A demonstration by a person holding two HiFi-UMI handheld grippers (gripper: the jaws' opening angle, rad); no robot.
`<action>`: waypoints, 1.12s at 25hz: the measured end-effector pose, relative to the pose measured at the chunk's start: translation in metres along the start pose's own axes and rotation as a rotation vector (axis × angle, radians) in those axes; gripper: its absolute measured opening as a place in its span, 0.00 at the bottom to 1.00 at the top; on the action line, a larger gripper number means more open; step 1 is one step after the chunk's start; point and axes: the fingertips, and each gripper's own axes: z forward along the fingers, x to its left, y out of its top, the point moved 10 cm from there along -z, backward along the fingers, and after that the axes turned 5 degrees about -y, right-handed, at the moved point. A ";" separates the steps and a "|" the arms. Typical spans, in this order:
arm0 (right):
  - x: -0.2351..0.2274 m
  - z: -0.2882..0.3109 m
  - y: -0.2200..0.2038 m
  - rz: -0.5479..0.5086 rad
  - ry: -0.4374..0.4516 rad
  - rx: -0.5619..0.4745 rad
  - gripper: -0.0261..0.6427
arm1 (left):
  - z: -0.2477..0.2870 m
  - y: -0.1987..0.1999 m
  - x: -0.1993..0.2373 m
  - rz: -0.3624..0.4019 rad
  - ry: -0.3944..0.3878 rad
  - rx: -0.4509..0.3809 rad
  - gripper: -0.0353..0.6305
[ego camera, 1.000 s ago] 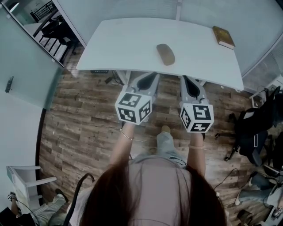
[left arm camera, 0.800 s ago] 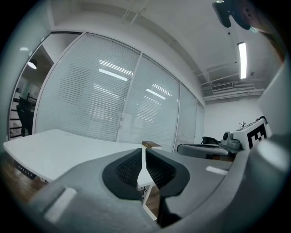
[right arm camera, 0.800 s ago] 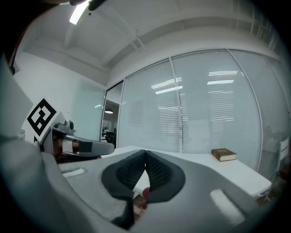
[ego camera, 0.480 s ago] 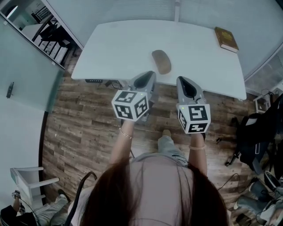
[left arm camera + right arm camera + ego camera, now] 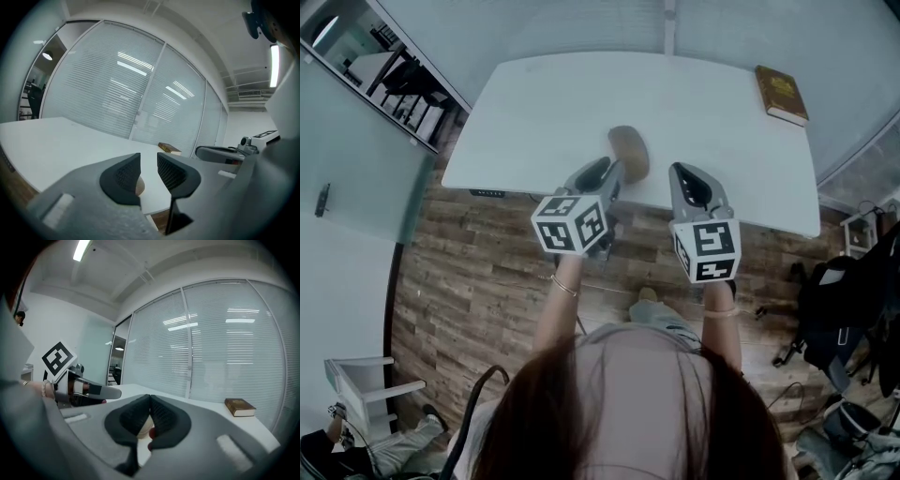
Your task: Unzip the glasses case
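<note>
Case (image 5: pixel 630 150) just beyond jaws, on table (image 5: pixel 534 112)

Both arms reach forward, grippers side by side.
Left gripper (image 5: pixel 606 169): jaws opening, nothing between them. Right gripper (image 5: pixel 683 172): jaws pressed together, empty.

We see cool, even indoor light, rather dim in the head view, where the white table (image 5: pixel 544 103) is the brightest surface and leaves a soft shadow on the floor (image 5: pixel 469 272) below its near edge. In the gripper views a ceiling tube (image 5: pixel 82 248) glares and streaks mirror across the blinds (image 5: pixel 220 357). Those views bow strongly and blacken at the corners.
</note>
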 end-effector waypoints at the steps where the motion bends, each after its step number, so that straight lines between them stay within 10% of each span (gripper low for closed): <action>1: -0.006 0.004 0.000 -0.001 0.004 0.001 0.04 | 0.005 -0.002 0.003 -0.014 0.012 0.005 0.22; 15: -0.041 0.048 -0.016 -0.030 0.055 0.050 0.04 | 0.050 -0.033 0.053 -0.345 0.072 0.101 0.41; 28: -0.059 0.076 -0.021 -0.073 0.009 0.077 0.04 | 0.101 -0.052 0.102 -0.481 0.088 0.218 0.55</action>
